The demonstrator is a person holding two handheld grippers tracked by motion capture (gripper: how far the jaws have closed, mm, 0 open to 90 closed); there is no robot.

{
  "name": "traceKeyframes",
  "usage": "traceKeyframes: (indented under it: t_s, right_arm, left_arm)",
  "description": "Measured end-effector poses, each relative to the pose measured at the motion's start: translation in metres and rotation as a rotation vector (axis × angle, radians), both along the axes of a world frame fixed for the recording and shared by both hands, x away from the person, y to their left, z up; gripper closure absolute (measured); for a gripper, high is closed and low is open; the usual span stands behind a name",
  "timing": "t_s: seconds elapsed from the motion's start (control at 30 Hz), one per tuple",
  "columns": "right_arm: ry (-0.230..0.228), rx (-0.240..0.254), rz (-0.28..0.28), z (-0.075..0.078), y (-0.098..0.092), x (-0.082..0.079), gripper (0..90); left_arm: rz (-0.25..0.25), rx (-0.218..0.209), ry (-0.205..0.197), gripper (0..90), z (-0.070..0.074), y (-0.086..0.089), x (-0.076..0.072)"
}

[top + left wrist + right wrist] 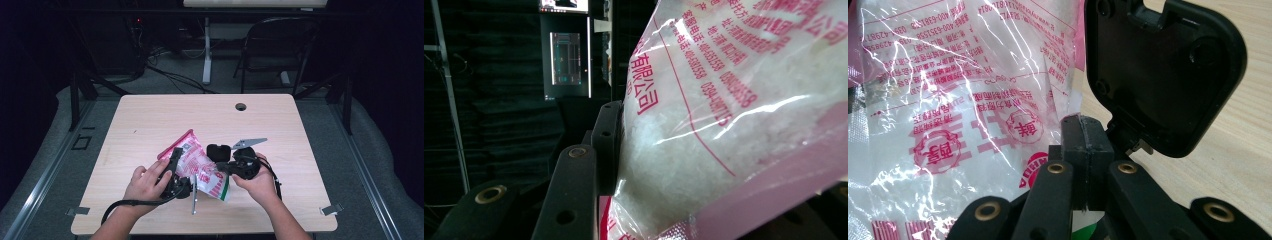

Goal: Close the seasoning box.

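A clear plastic bag (200, 167) with red print and a pink sealed top is held up over the wooden table (150, 120); white grains fill it (744, 115). My left gripper (180, 159) is shut on the bag's left side. In the left gripper view one black finger (607, 145) presses into the bag, and the bag hides the other jaw. My right gripper (218, 169) has its pads together (1087, 142) on the bag's right edge (973, 100). A hand holds each gripper.
A black rounded-square plastic piece (218, 151) (1168, 75) lies on the table just behind the right gripper. The table has a cable hole (241, 106) near its far edge. A folding chair (280, 45) and a desk leg stand beyond the table.
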State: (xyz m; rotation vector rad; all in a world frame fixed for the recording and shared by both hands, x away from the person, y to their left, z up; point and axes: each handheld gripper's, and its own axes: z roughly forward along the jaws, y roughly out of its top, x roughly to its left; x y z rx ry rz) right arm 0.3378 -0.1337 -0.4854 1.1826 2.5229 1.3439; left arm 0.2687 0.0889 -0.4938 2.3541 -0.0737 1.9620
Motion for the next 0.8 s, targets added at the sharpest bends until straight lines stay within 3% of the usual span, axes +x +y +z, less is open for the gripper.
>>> traceKeyframes:
  t_s: [0.8]
  right_arm:
    - [0.002, -0.003, -0.004, -0.0007, 0.0018, 0.0002, 90.0]
  left_arm:
    - [-0.004, 0.014, 0.003, 65.6, 0.0016, -0.0001, 0.0]
